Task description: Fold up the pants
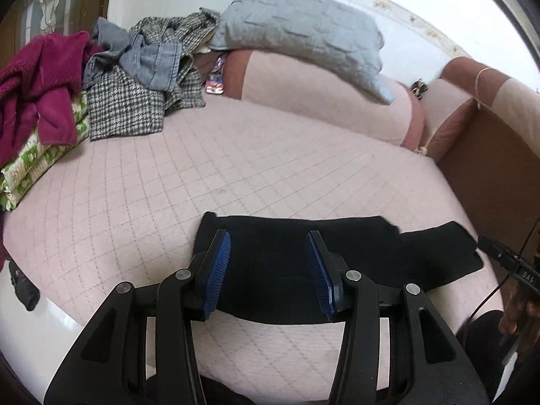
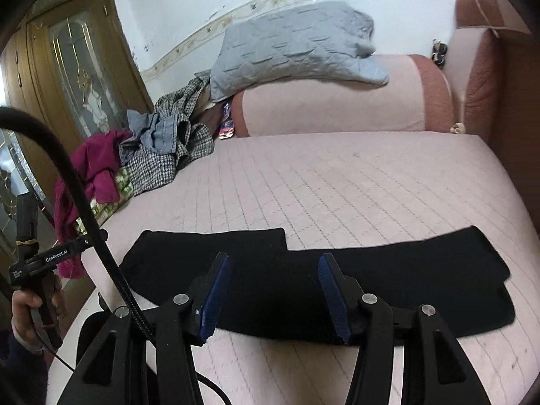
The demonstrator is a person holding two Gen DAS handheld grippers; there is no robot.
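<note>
Black pants [image 1: 371, 246] lie folded into a long flat band across the near part of a pink quilted bed [image 1: 236, 168]. My left gripper [image 1: 268, 236] hangs over the left part of the band, its blue pads [image 1: 219, 270] apart and gripping nothing. In the right wrist view the pants [image 2: 405, 270] stretch from left to right, with one layer's end offset at the right. My right gripper [image 2: 274, 258] is open above their middle, with nothing between its fingers. The pads of neither gripper press on the cloth.
A heap of clothes [image 1: 135, 77] (checked, grey denim, magenta) sits at the bed's far left. A grey quilt [image 1: 297, 30] lies on a pink bolster [image 2: 337, 101] by the wall. A wooden wardrobe [image 2: 77, 67] stands left. A hand [image 2: 23, 307] holds a grip handle at the left edge.
</note>
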